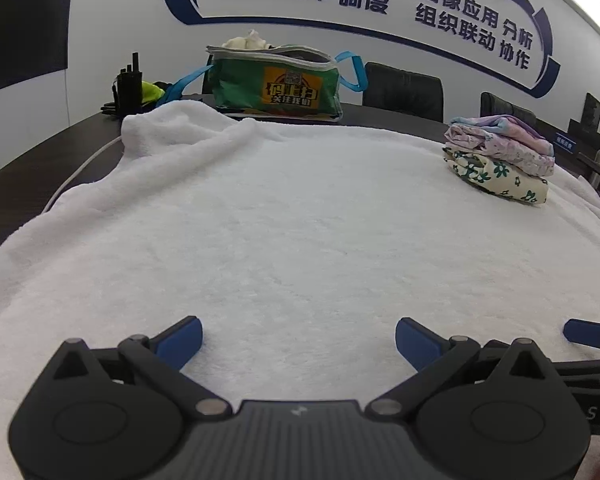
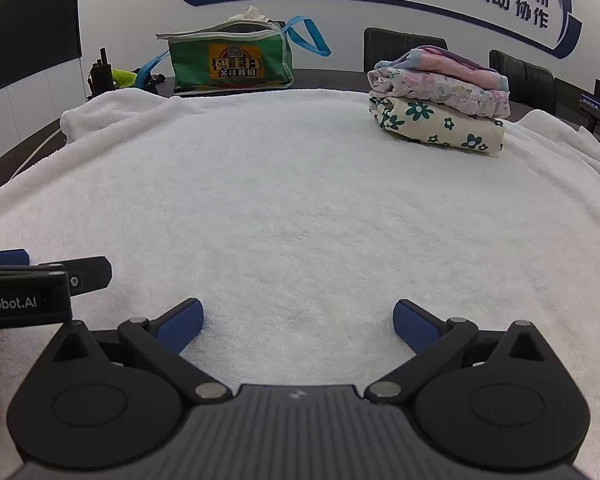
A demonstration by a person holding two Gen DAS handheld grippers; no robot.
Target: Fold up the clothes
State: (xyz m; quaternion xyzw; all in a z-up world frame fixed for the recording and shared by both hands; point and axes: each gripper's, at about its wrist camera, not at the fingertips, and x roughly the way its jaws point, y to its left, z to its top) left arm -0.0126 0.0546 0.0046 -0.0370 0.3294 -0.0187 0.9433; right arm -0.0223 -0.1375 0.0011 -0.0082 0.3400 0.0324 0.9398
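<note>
While a white fleecy blanket (image 1: 300,220) covers most of the dark worktop (image 1: 40,152), a green zip bag (image 1: 274,84) with blue straps stands at its far edge below a wall sign in blue Chinese lettering. A stack of 2 folded clothes (image 2: 440,98), pink-and-lilac floral on top of cream with green flowers, sits on the blanket at far right. Nearest the cameras, the left gripper (image 1: 299,342) and right gripper (image 2: 298,326) hover side by side low over bare blanket, each with blue-padded fingers (image 2: 182,324) spread wide and holding nothing. Black radios (image 1: 129,86) stand at far left.
</note>
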